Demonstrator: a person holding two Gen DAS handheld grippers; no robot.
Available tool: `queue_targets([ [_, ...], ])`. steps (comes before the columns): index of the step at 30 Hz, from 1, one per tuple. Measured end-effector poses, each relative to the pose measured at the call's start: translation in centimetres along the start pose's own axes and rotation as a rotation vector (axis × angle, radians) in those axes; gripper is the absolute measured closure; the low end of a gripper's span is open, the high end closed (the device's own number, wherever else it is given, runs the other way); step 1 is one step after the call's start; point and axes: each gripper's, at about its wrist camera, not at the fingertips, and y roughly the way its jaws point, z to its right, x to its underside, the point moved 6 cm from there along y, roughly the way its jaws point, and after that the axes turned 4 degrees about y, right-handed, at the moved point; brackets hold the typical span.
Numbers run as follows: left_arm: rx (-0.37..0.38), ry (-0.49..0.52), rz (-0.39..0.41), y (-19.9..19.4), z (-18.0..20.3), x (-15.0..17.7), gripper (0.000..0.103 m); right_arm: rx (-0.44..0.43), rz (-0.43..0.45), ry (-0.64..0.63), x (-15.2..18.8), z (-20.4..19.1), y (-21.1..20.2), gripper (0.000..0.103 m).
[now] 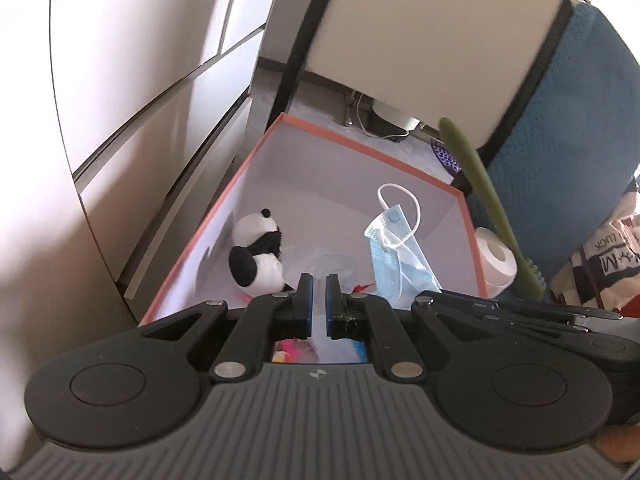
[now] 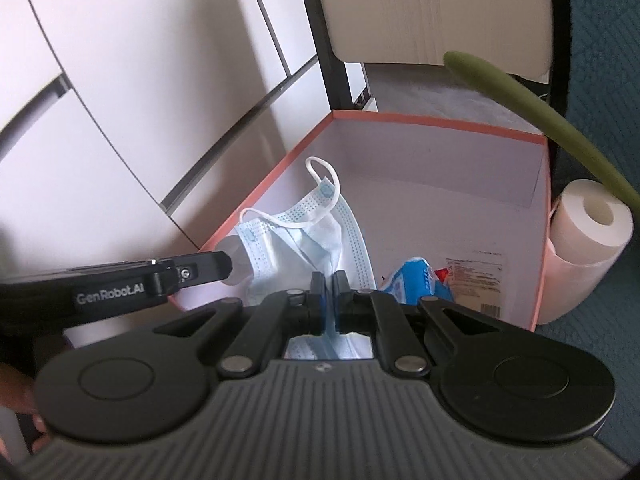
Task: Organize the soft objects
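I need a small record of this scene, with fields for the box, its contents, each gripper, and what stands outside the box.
box: open, pink rim, white inside
inside: panda plush in the left corner; blue packet
face mask: blue, hanging over the box
right gripper: shut on face mask
left gripper: shut; whether it holds anything is unclear
outside: toilet paper roll beside the box's right wall

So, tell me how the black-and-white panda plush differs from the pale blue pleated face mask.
The black-and-white panda plush is plump and rounded; the pale blue pleated face mask is thin and crumpled, with white ear loops. The panda lies loose inside the pink-rimmed box, with no tool on it; the mask is pinched in the right tool. Both are soft things at the same box.
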Motion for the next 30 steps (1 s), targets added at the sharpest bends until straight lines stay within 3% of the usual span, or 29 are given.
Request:
queue_targets([
  [10, 0.026, -0.036, -0.024, 1.2, -1.1, -0.1, 0.094, 0.038, -0.011, -0.033, -0.9, 0.1, 1.0, 0.090],
  [12, 0.030, -0.040, -0.028, 0.9, -0.9, -0.1, 0.080, 0.061, -0.017, -0.030, -0.9, 0.4, 0.7, 0.079],
  [13, 0.025, -0.044, -0.026, 0.7, -0.9, -0.2, 0.063, 0.063, -0.015, -0.021, -1.0, 0.6, 0.5, 0.068],
  [14, 0.015, -0.048, -0.020, 0.3, -0.9, -0.3, 0.053, 0.056, -0.007, -0.009, -1.1, 0.8, 0.1, 0.064],
  [20, -0.007, 0.008, 0.033, -2.7, 0.3, -1.0, 0.052, 0.044, 0.045, 0.013, -1.8, 1.2, -2.6, 0.061],
  [30, 0.008, 0.022, 0.089, -8.3, 4.7, -1.5, 0.052, 0.007, 0.173, -0.024, -2.9, 1.4, -11.6, 0.061],
])
